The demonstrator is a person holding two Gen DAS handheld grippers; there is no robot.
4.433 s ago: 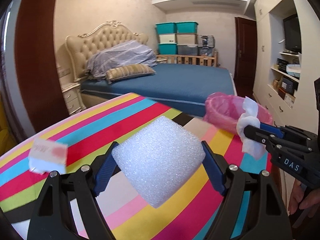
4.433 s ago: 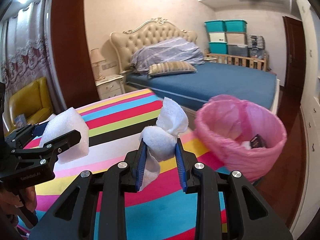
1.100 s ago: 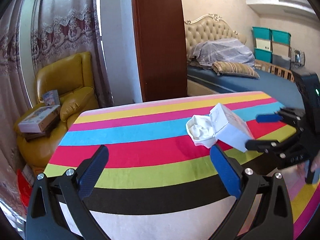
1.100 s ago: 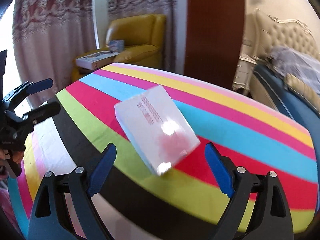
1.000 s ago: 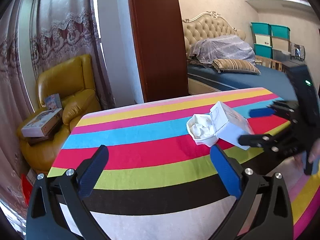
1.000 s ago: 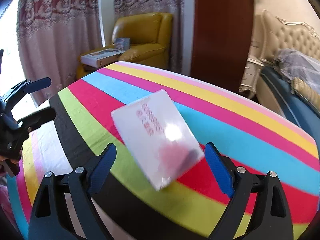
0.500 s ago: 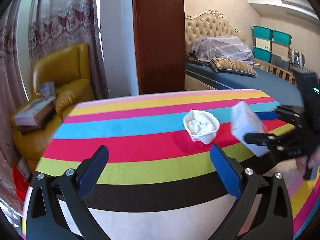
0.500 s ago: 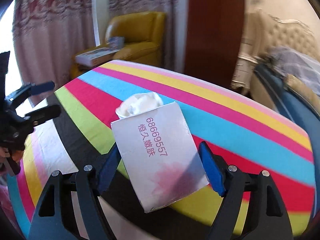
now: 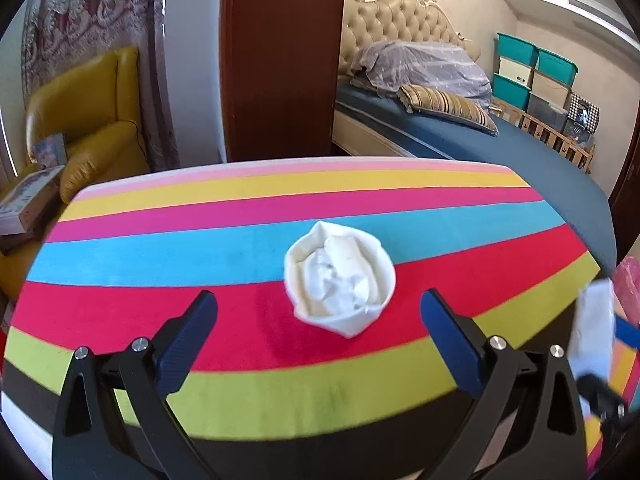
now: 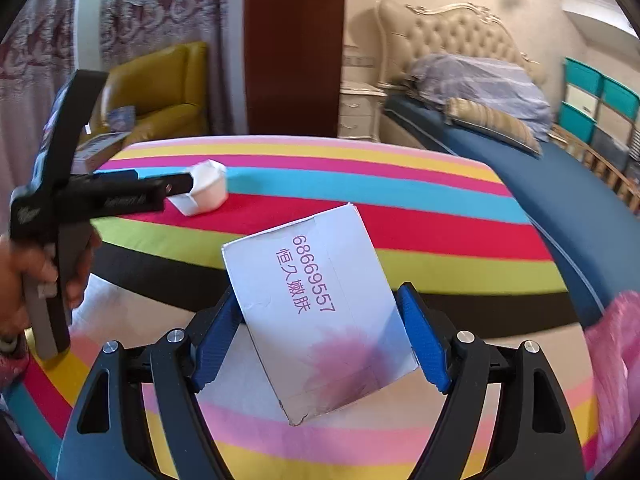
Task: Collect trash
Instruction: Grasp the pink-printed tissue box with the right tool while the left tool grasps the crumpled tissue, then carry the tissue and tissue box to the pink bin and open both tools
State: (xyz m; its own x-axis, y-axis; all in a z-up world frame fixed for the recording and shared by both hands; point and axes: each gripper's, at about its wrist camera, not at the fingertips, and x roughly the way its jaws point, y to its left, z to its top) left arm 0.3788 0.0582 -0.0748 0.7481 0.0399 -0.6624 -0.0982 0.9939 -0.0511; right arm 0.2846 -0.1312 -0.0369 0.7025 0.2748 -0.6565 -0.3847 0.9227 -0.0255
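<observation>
Gripping a white carton (image 10: pixel 316 312) across its width, the right gripper (image 10: pixel 320 332) has both blue pads (image 10: pixel 424 344) pressed to the box's sides, and the carton sits tilted above the striped counter (image 10: pixel 400 216), its printed face (pink digits and characters over a pink flower smudge) turned up to the lens. A fold of pink bag (image 10: pixel 616 360) shows at the right edge of that view, just beside the counter.

Ahead of the left gripper (image 9: pixel 318 326), the jaws stand wide apart with nothing between the pads (image 9: pixel 188 332). A white paper cup stuffed with crumpled tissue (image 9: pixel 340 276) lies on the red stripe of the counter, just beyond the fingertips and a little right of centre, its mouth facing the camera. From the right wrist view the same cup appears at the tip of the left gripper's fingers; whether they touch it I cannot tell. A hand (image 10: pixel 24 276) grasps that tool's handle at the left edge.

Behind the counter stand a yellow armchair (image 9: pixel 80 120) and a bed (image 9: pixel 460 128).
</observation>
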